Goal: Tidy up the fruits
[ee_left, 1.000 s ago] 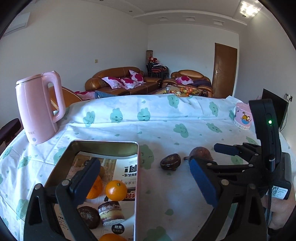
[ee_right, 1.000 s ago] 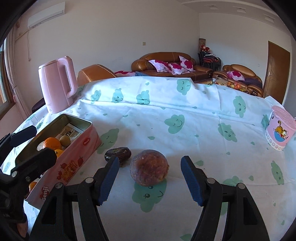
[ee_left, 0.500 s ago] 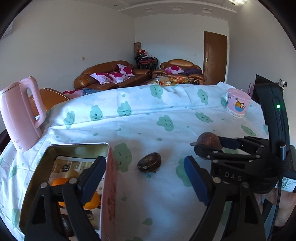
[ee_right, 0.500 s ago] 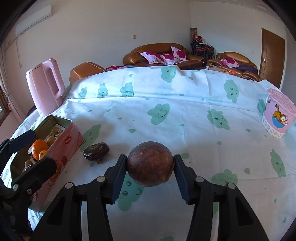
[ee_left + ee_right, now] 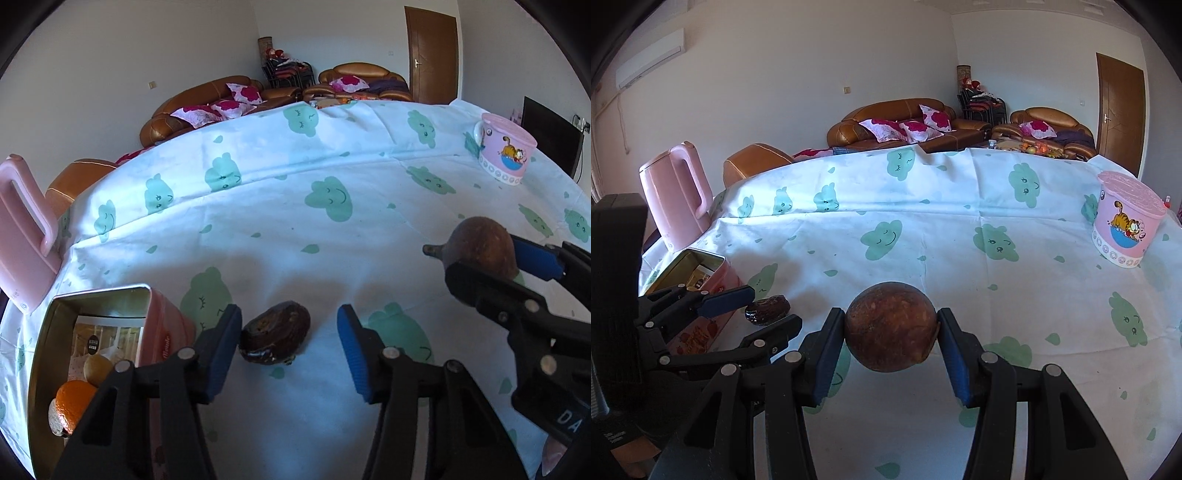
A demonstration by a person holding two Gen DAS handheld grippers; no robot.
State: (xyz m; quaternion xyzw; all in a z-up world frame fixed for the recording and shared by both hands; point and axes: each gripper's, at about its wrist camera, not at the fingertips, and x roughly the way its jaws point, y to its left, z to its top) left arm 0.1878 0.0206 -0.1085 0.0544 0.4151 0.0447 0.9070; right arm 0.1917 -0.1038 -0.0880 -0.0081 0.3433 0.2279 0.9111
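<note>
**Op A:** From my end, the table under the white cloth printed with green clouds (image 5: 923, 206) runs off every edge of both views. The tall pink plastic kettle (image 5: 677, 195) is whole in the right view, but in the left view only its handle side shows. The open pink rectangular tin (image 5: 99, 354) is cut off at the bottom, and my left claw's arm hides part of it; inside I make out an orange (image 5: 74, 404) and a paler round fruit, the rest is unclear.

**Op B:** And the pink lidded cartoon cup (image 5: 1126, 225)?

**Op A:** Fully seen, standing upright at the far right. My right claw (image 5: 891, 334) is clamped on the round brown passion fruit (image 5: 890, 332), both pads pressed to its sides, raised off the cloth. My left claw (image 5: 288, 343) is closing, about a third open, around the dark wrinkled oval fruit (image 5: 275, 338). That one lies on the cloth just right of the tin, its long axis running across between the pads, slightly up to the right. The left pad looks to touch it; the right pad stands clear.
</note>
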